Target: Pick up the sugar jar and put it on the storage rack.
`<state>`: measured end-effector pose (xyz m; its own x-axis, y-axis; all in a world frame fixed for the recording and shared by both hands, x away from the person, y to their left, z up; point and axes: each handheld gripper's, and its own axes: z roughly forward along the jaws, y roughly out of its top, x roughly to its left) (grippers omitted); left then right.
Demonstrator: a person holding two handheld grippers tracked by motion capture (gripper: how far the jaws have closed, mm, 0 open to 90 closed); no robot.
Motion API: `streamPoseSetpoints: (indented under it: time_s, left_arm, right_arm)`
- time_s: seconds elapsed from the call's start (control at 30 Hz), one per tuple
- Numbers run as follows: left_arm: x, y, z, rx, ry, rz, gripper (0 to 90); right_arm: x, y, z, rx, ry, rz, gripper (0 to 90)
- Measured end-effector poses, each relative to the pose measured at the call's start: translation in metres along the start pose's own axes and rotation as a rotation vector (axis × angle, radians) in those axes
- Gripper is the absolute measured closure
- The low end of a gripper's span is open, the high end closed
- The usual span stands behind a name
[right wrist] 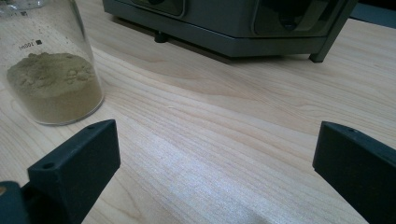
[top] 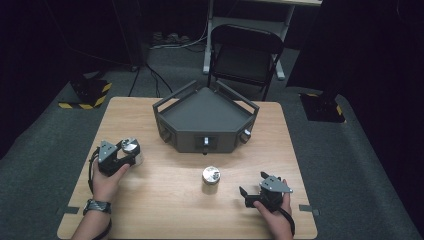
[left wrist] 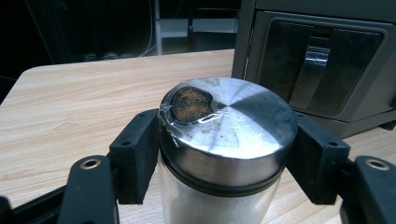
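- Jar with white powder [left wrist: 224,154] sits right between the two black jaws of the left claw [top: 129,152], and both pads press on its sides just under the shiny metal lid [left wrist: 233,116]. The left claw is clenched on this jar.
- It stands straight up on the wooden table [top: 165,200], so its long way runs up and down while the jaws squeeze it from the two sides. I think a lift should go straight up so the jar does not tip.
- On the lid there is a small brown patch under clear tape [left wrist: 190,105], on the side away from the claw.
- Past the jar, ahead of the left claw and off to one side, stands the grey tray box [top: 205,117] with a metal latch [left wrist: 315,67] on its wall. It is near but does not touch the jar.
- A second jar [top: 211,179] with tan powder [right wrist: 53,86] stands alone in the middle of the table, ahead of the right claw [top: 251,194] and off to its side. It is closer to the right claw than to the left one.
- The right claw has its jaws spread wide with bare table between them. It grasps nothing.
- The table top is light wood, flat and smooth.
- Around it the room is dark, with grey carpet, a black folding chair [top: 246,52] behind the table, and yellow and black striped feet [top: 87,95] on the floor.
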<state>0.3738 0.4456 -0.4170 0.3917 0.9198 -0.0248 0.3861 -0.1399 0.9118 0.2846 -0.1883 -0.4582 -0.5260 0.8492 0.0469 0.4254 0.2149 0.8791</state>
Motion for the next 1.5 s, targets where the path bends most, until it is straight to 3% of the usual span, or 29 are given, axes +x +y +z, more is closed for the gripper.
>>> streamPoseSetpoints:
  time_s: [0.27, 0.4, 0.7, 1.5]
  left_arm:
    - [-0.001, 0.002, -0.002, -0.004, 0.001, -0.021, 32.6]
    - [-0.005, 0.007, -0.007, -0.019, -0.004, 0.007, 32.7]
    - [-0.013, 0.032, -0.014, -0.079, -0.045, 0.009, 32.8]
    - [-0.035, 0.081, -0.023, -0.134, -0.081, 0.033, 33.0]
  right_arm:
    - [0.0, -0.001, 0.0, -0.004, 0.0, 0.001, 0.5]
    - [-0.001, -0.001, 0.0, -0.003, 0.002, 0.003, 0.5]
    - [-0.001, -0.001, 0.0, -0.003, 0.005, 0.004, 0.5]
    - [-0.005, -0.001, 0.0, -0.005, 0.02, 0.008, 0.5]
